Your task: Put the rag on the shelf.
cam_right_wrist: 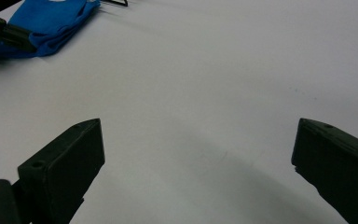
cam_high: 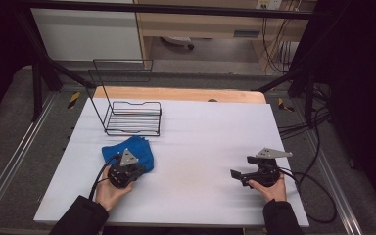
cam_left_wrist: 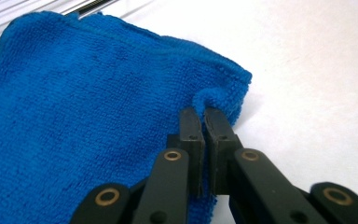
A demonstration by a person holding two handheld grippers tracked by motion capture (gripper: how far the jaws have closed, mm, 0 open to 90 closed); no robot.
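A white counter [cam_high: 200, 147] fills the middle of the high view, with a strip of bare wood along its far edge and dark floor and cables around it. We hold a claw in each hand, our dark sleeves coming in from the near edge. Toward the far left of the counter stands a black wire rack [cam_high: 129, 115], upright and apart from our hands. Just in front of it lies a folded blue cloth [cam_high: 133, 151], flat on the white surface. Our left claw [cam_high: 133, 169] sits at the near edge of that cloth. In the left gripper view its two black jaws are pressed together on a small raised fold at the edge of the blue cloth [cam_left_wrist: 88, 116], pinching the fabric between them. Our right claw [cam_high: 239, 176] rests well apart, on the right side of the counter. In the right gripper view its jaws stand spread wide over bare white surface, holding nothing.
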